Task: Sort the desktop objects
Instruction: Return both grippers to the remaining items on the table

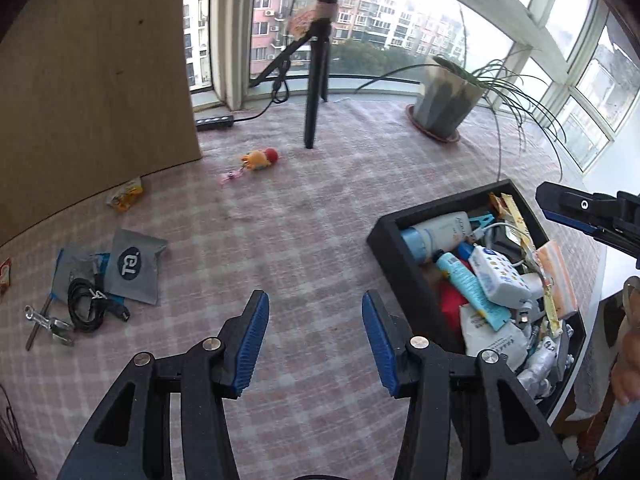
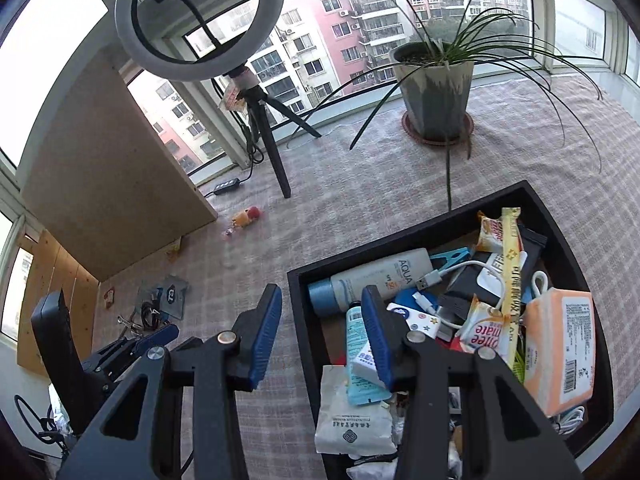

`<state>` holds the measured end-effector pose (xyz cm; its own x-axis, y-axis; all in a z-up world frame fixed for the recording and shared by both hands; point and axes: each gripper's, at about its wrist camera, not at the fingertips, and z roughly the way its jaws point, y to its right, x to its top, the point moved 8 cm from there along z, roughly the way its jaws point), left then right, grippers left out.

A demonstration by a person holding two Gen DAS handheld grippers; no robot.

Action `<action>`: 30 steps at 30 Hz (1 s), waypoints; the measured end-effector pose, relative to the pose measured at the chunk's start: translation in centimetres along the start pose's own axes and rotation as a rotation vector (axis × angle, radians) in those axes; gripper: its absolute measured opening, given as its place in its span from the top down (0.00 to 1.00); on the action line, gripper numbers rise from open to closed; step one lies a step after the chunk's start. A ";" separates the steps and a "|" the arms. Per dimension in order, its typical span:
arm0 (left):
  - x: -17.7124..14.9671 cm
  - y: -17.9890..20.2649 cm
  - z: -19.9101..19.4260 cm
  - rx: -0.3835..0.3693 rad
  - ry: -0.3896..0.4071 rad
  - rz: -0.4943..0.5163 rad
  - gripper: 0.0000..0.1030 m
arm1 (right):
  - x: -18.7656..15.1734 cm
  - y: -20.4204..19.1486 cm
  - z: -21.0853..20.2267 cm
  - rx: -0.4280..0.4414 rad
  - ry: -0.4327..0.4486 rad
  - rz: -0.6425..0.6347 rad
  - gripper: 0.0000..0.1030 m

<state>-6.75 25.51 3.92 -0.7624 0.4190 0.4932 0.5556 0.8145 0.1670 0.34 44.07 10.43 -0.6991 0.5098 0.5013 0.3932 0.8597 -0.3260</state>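
Sorting is running well along: tray [image 2: 304,276] is holding most items, heaped. Left gripper [image 1: 315,338] and right gripper [image 2: 322,334] are both hovering released, gripping nothing. Toy [image 1: 259,159], pouches [image 1: 134,266], cable [image 1: 86,310] and snack [image 1: 126,194] are lying loose on cloth [image 1: 304,220], awaiting pickup.

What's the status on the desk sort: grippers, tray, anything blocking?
Left gripper open, empty. Right gripper open, empty, over tray edge. Black tray crammed. Toy, gray pouch, cable loose on cloth. Nothing blocking.
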 end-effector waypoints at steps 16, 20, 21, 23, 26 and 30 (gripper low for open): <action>-5.2 -21.4 -0.9 0.238 -0.031 -0.441 0.55 | -2.4 -13.1 11.5 0.096 -0.174 -0.223 0.60; -6.6 -26.0 -1.8 0.292 -0.011 -0.576 0.55 | -3.5 -16.1 15.1 0.122 -0.230 -0.246 0.60; -6.8 -26.8 -2.1 0.302 -0.005 -0.599 0.55 | -3.8 -16.8 15.9 0.129 -0.245 -0.252 0.60; -7.0 -27.9 -2.2 0.315 -0.001 -0.626 0.55 | -4.4 -18.4 17.5 0.146 -0.266 -0.269 0.60; -7.2 -29.0 -1.9 0.308 -0.003 -0.661 0.52 | -5.0 -20.0 19.7 0.150 -0.297 -0.272 0.60; -7.0 -30.0 -1.2 0.321 -0.004 -0.688 0.50 | -5.4 -21.4 22.3 0.177 -0.344 -0.231 0.60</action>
<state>-17.68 -2.32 -3.54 -0.9038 -0.2248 0.3641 -0.1692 0.9693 0.1786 -17.63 22.18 -3.17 -0.9261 0.2395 0.2915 0.1160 0.9160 -0.3841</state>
